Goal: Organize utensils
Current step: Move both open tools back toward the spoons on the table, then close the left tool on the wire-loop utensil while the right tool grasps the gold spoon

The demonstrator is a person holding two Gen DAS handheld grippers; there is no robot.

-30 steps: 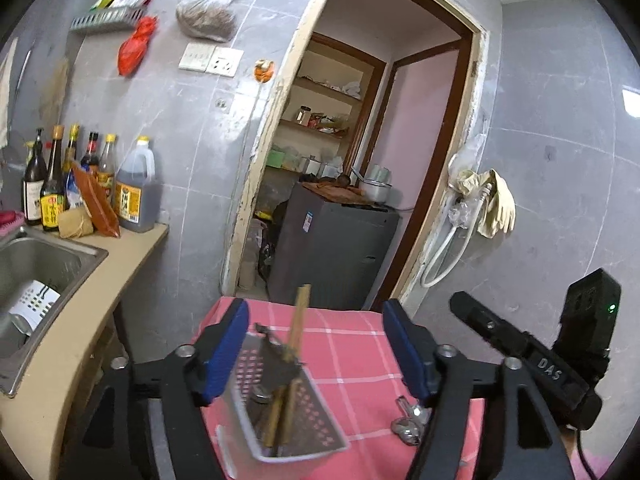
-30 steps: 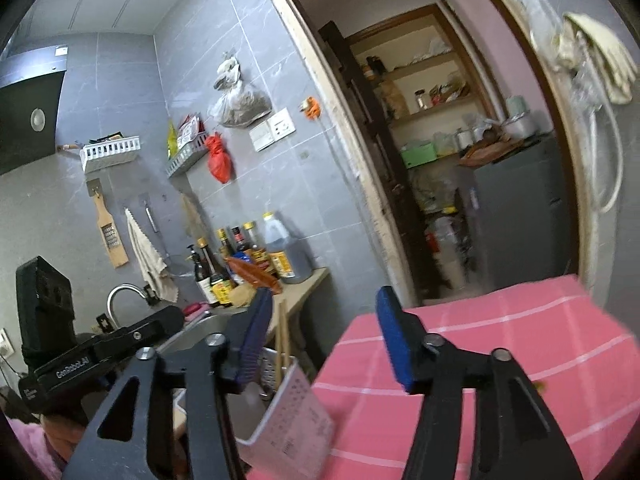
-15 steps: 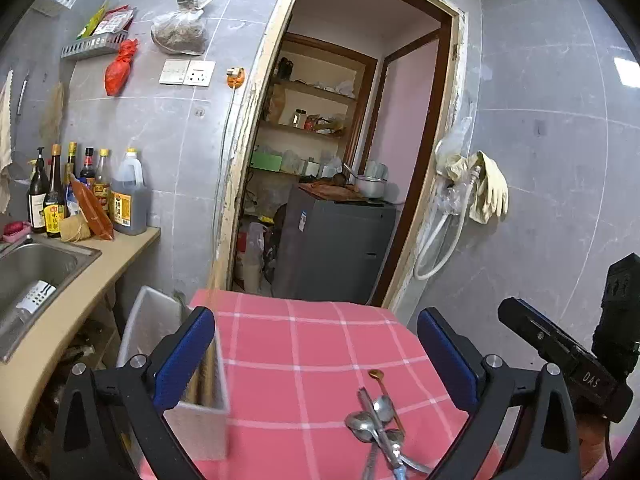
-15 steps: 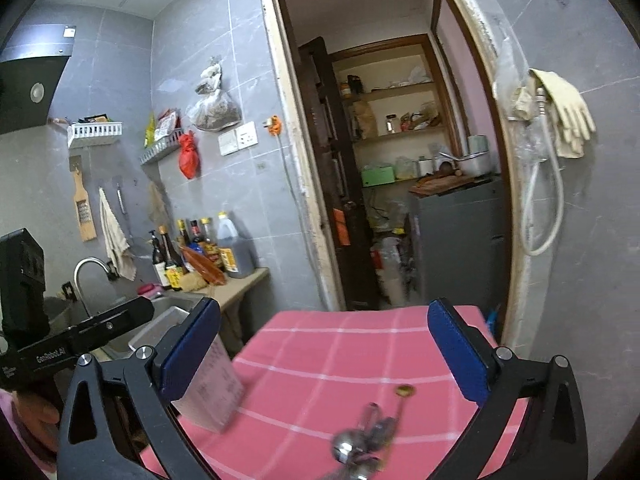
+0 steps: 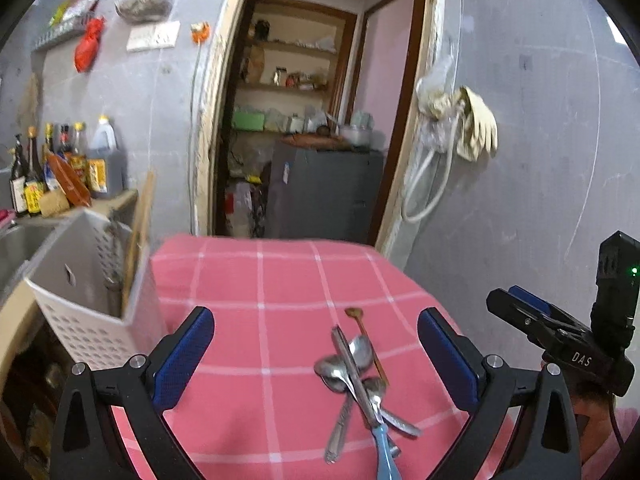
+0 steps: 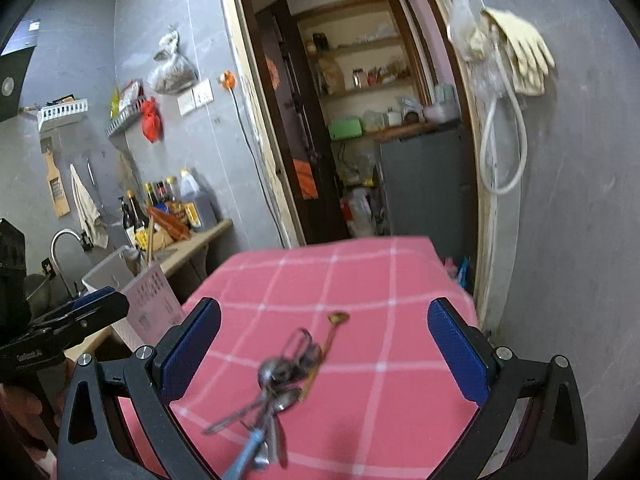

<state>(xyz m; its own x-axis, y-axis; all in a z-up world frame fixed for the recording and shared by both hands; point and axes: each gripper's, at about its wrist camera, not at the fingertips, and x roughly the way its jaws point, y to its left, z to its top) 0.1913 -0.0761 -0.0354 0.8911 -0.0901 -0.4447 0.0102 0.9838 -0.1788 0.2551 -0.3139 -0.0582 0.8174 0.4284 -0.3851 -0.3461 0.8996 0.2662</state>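
A pile of metal spoons (image 5: pixel 352 372) with a blue-handled tool (image 5: pixel 384 448) and a thin brass spoon (image 5: pixel 362 328) lies on the pink checked tablecloth (image 5: pixel 280 288). The pile also shows, blurred, in the right wrist view (image 6: pixel 280 376). A white perforated utensil basket (image 5: pixel 92 300) holding wooden chopsticks (image 5: pixel 136 240) stands at the table's left edge; it shows in the right wrist view too (image 6: pixel 140 296). My left gripper (image 5: pixel 316 356) is open and empty, above the pile. My right gripper (image 6: pixel 324 352) is open and empty, also over the pile.
A counter with sauce bottles (image 5: pixel 60 168) and a sink (image 6: pixel 64 256) lies left of the table. A doorway with a grey cabinet (image 5: pixel 324 196) is behind. Gloves and a hose (image 5: pixel 460 128) hang on the right wall.
Both grippers opened wide and now face the spoon pile. The basket, between my left fingers a second ago, stands free at the table's left edge.
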